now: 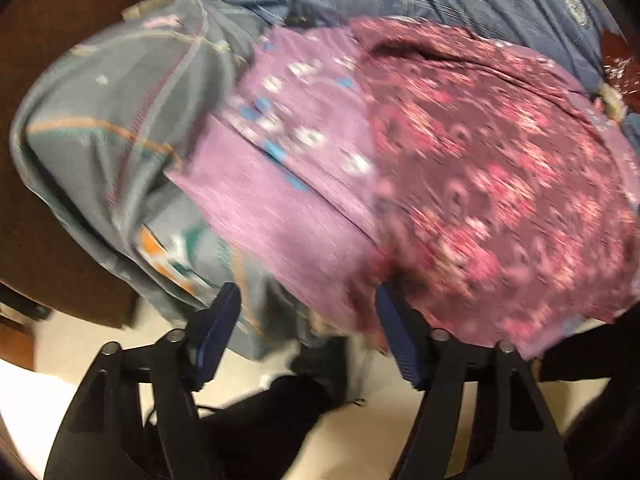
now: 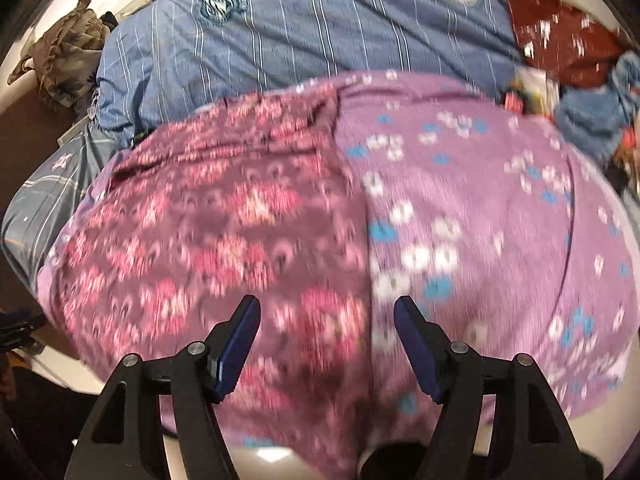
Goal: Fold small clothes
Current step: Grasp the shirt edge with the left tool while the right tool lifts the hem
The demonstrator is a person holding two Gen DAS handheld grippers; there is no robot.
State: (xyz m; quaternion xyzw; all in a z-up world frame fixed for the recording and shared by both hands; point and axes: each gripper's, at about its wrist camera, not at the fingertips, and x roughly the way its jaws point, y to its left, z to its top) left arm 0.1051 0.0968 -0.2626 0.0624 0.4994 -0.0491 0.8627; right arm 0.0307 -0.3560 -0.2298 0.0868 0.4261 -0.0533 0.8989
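Note:
A small purple garment lies spread on the bed, blurred by motion. One part is dark maroon with pink flowers (image 1: 500,184), also seen in the right wrist view (image 2: 208,232). The other part is lighter purple with white and blue flowers (image 1: 288,168), also in the right wrist view (image 2: 480,208). My left gripper (image 1: 308,308) is open at the garment's near edge, over the bed's edge. My right gripper (image 2: 327,312) is open just above the middle of the garment, near the seam between the two prints. Neither holds anything.
A blue striped bedcover (image 2: 320,28) lies beyond the garment. A grey-blue cloth with orange and teal lines (image 1: 112,128) hangs at the bed's left edge. A red cloth (image 2: 560,44) and a blue cloth (image 2: 596,116) lie at the far right. A crumpled brown garment (image 2: 68,56) sits far left.

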